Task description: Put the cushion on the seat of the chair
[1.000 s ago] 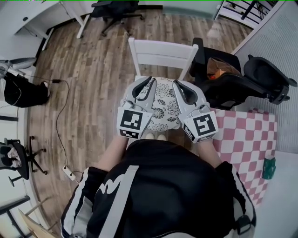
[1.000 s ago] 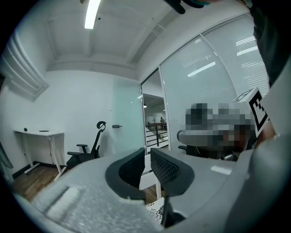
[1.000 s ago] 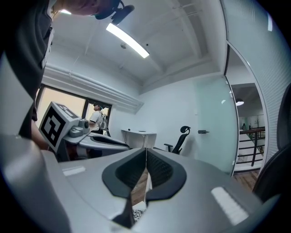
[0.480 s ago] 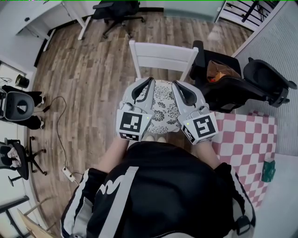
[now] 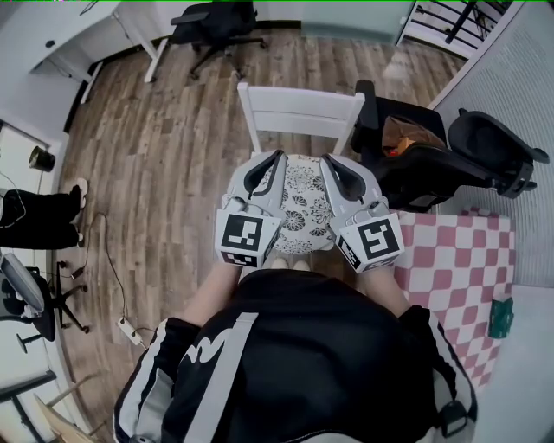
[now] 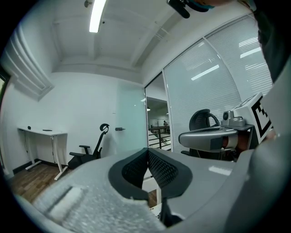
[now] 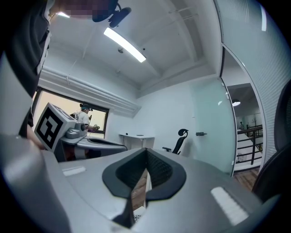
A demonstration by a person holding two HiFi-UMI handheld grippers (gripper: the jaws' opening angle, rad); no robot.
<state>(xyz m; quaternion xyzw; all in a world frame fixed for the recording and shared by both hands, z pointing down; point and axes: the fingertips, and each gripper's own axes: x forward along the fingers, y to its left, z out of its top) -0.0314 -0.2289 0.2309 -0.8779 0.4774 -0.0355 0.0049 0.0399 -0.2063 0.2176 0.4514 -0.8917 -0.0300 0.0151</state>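
Observation:
In the head view a white cushion with a black flower print (image 5: 303, 195) lies on the seat of a white wooden chair (image 5: 301, 108), covering most of it. My left gripper (image 5: 279, 154) hovers over the cushion's left edge and my right gripper (image 5: 324, 158) over its right edge, both pointing toward the backrest. In the left gripper view the left gripper (image 6: 148, 150) has its tips together with nothing between them. The right gripper (image 7: 146, 149) looks the same in its own view. A sliver of the cushion (image 6: 155, 212) shows below the left jaws.
A black office chair (image 5: 437, 160) stands close to the white chair's right side. A pink-and-white checked surface (image 5: 459, 260) lies at the right. Another office chair (image 5: 216, 22) and a white desk (image 5: 78, 35) stand at the back. A person's legs (image 5: 35, 216) and a power strip (image 5: 130, 324) are at the left.
Both grippers keep their place over the cushion. At the left edge a person has walked on, and the dark shapes there have shifted.

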